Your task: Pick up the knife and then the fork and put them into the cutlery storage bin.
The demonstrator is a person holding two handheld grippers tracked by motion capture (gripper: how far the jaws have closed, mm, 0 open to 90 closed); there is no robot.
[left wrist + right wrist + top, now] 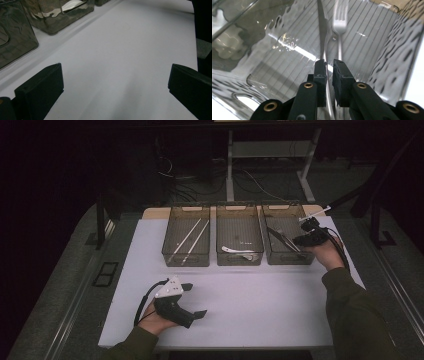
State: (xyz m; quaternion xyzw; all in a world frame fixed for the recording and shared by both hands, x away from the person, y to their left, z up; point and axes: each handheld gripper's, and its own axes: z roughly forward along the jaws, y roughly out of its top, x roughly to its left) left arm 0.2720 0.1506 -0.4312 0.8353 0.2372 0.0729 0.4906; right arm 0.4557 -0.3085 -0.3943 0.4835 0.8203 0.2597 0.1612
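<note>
Nearest, the left tool [192,300] rests low on the white worktop [250,305] in the person's left hand [152,320], its jaws spread wide with bare worktop between them. Farther back, three clear bins stand in a row across the worktop. Over the right bin [287,257] the right tool [329,67] reaches down, its jaws clenched on the handle of a knife [322,27], which lies lengthwise on the ribbed bin floor. Just beside the knife a fork [340,22] lies parallel, tines pointing away. Meanwhile, the middle bin [240,260] holds a white spoon [237,250], and the left bin [186,260] holds two pale sticks [192,240].
</note>
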